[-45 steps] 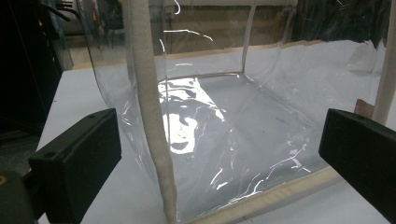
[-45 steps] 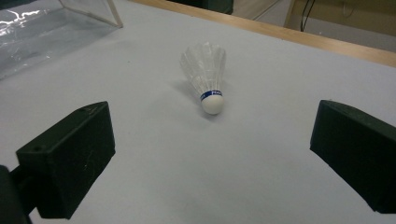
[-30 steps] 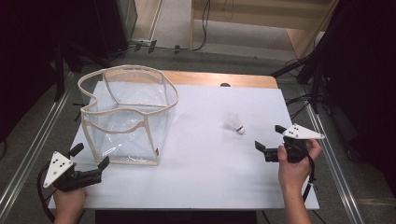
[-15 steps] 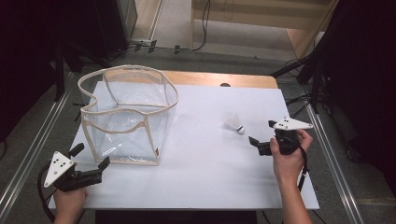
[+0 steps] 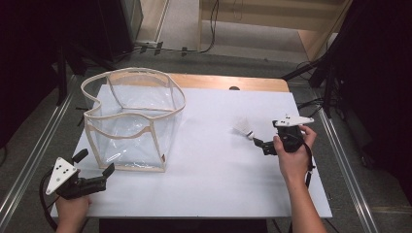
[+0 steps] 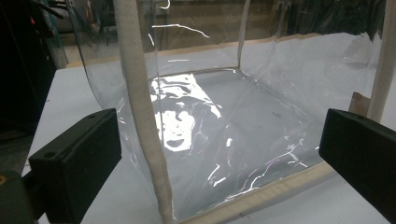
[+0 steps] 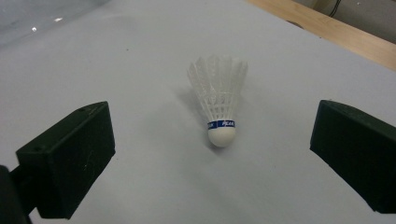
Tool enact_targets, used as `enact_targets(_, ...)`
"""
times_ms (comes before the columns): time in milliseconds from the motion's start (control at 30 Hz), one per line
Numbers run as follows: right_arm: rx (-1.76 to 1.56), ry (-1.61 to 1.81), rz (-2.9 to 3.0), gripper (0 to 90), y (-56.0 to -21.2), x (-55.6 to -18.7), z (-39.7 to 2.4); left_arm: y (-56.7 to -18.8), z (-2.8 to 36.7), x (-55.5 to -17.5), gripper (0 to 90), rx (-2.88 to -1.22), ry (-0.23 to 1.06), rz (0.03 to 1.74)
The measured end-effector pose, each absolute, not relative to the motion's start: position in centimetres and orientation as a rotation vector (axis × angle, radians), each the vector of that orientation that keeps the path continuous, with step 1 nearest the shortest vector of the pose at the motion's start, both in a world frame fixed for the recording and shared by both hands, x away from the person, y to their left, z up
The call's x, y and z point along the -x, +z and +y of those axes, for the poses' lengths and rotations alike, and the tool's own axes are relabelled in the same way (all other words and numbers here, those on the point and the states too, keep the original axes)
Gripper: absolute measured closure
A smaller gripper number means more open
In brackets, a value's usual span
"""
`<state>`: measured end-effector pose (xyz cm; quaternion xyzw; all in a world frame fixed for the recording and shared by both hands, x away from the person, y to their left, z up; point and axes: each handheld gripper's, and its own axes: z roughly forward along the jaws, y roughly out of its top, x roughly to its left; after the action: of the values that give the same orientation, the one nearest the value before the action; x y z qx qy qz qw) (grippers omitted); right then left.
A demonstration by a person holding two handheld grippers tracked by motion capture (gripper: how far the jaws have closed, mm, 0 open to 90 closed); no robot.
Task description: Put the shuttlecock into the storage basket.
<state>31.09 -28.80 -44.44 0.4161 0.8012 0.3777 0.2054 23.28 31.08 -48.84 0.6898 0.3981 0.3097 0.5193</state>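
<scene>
While the jaws stand wide: the right gripper holds nothing, and the shuttlecock lies on its side on the white table between and a little beyond the two jaws, cork end toward the camera in the right gripper view.
Shuttlecock place: right half of the table, just beside the right gripper's tips, well apart from the clear bag.
Left gripper: jaws wide apart, empty, resting near the table's front left corner just before the bag's lower front edge.
Risk, nudge: the shuttlecock is light and probably rolls easily; one jaw touching first would likely push it aside instead of trapping it.
Risk, crush: closing on the feather skirt could bend it; the cork end looks the safer place to pinch.
Risk, bag: its soft walls sag and the cream rim is wavy, so a drop near the rim could bounce out or snag.
Edges: the table's right edge lies near the right hand; a flicked shuttlecock could go over it.
Open room: bare white surface between shuttlecock and bag gives an unobstructed path leftward.
</scene>
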Motion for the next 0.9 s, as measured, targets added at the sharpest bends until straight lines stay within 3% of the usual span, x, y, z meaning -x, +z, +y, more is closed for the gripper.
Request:
enact_targets(800, -1.172, 0.867, 2.430, 0.0, -45.6, -34.9, -27.1, -48.8, 31.1, -23.3, 0.0, -1.655, 0.733, 0.954)
enact_targets(900, -1.172, 0.847, 2.430, 9.3, -45.8, -35.2, -27.0, -48.8, 31.1, -23.3, 0.0, -1.657, 0.733, 0.953)
